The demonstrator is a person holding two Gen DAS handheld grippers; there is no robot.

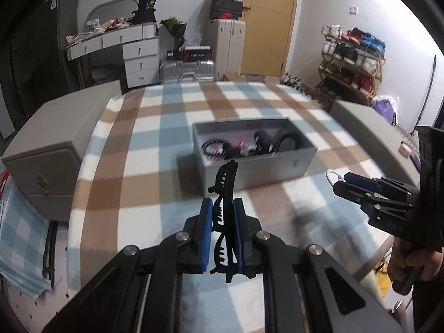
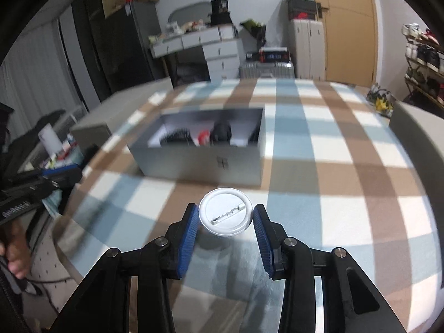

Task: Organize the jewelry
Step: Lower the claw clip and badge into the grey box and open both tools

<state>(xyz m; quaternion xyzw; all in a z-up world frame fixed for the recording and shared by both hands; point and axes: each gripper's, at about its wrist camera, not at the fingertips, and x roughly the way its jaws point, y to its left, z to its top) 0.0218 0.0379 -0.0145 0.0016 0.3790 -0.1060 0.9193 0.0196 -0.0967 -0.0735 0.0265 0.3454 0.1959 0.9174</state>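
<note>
My left gripper [image 1: 222, 205] is shut on a black toothed hair clip [image 1: 225, 191], held upright above the checked blanket, just in front of the grey open box [image 1: 260, 170]. The box holds several dark bracelets and hair pieces [image 1: 249, 145]. My right gripper [image 2: 225, 212] is shut on a round white pin badge [image 2: 225, 211], back side up with its metal pin showing, held above the blanket in front of the box [image 2: 199, 163]. The right gripper also shows in the left wrist view [image 1: 348, 183], to the right of the box.
The checked blanket [image 1: 155, 144] covers a table. Grey cabinets [image 1: 55, 144] stand at both sides. A white dresser [image 1: 133, 52], suitcases [image 1: 191, 66], a door and a shoe rack [image 1: 352, 61] line the far wall.
</note>
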